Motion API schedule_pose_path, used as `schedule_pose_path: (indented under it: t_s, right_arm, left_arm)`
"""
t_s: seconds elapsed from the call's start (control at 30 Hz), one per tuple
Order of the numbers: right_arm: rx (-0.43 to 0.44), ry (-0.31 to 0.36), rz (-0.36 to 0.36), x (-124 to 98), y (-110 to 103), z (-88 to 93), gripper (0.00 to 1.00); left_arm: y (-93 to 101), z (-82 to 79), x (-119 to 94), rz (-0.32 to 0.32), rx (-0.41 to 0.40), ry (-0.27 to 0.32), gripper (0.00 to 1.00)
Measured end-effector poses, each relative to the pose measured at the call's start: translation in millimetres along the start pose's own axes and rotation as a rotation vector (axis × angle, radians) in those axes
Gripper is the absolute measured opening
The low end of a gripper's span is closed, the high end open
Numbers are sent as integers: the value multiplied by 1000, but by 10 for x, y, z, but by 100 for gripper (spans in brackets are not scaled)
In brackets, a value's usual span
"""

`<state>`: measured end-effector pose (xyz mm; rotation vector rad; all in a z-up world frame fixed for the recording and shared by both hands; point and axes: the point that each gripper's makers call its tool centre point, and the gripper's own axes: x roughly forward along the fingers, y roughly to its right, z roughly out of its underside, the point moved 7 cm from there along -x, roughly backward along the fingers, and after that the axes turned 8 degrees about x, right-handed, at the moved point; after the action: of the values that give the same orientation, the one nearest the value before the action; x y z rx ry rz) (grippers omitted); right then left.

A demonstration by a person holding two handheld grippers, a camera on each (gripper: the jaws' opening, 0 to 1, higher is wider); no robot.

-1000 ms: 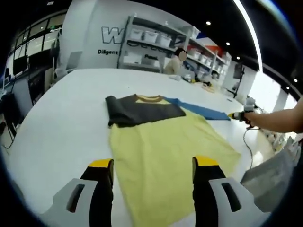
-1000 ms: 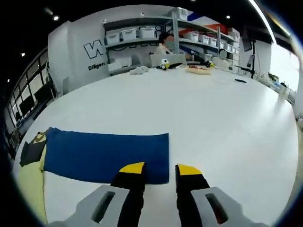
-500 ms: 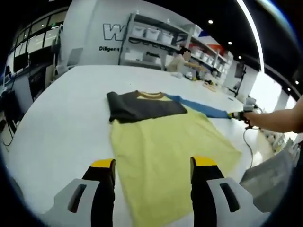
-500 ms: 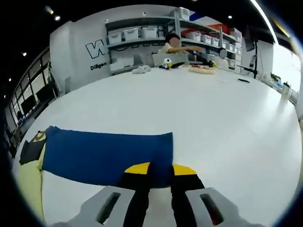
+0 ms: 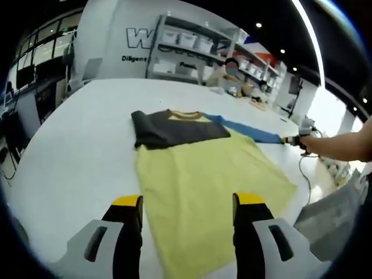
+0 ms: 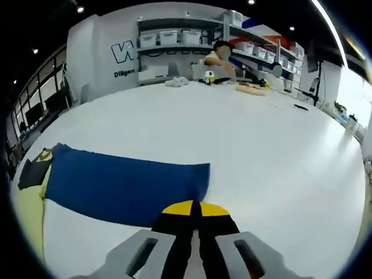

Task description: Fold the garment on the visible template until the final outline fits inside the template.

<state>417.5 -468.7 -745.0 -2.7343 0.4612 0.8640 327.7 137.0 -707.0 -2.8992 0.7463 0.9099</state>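
The garment (image 5: 203,168), a yellow shirt with one dark and one blue sleeve (image 6: 125,186), lay flat on the white surface (image 5: 75,145). The left tongs (image 5: 186,203) stood spread over the near hem. The right tongs (image 6: 193,209) were pressed together on the blue sleeve's cuff.

Risk: a shallow pinch could slip during the fold and leave the sleeve skewed.

Storage shelves (image 6: 174,40) and a seated person (image 6: 221,55) occupied the far side of the room.

Left tool (image 5: 186,200) gapes wide; right tool (image 6: 193,207) pinched closed.
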Motion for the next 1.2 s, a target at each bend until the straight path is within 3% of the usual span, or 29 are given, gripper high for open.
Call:
schedule_pose_path:
  t_s: [0.3, 0.57, 0.83, 1.2]
  right_arm:
    - [-12, 52, -18, -96, -25, -221, 0]
    - [-55, 105, -56, -245, -251, -438, 0]
    - [-105, 160, -133, -377, -623, -701, 0]
    - [-209, 174, -232, -440, -1215, -840, 0]
  left_arm:
    - [26, -17, 16, 13, 8, 1, 57]
    - [21, -65, -22, 13, 13, 26, 57]
    - [41, -99, -55, 18, 18, 43, 57]
    - [64, -170, -97, 24, 31, 71, 57]
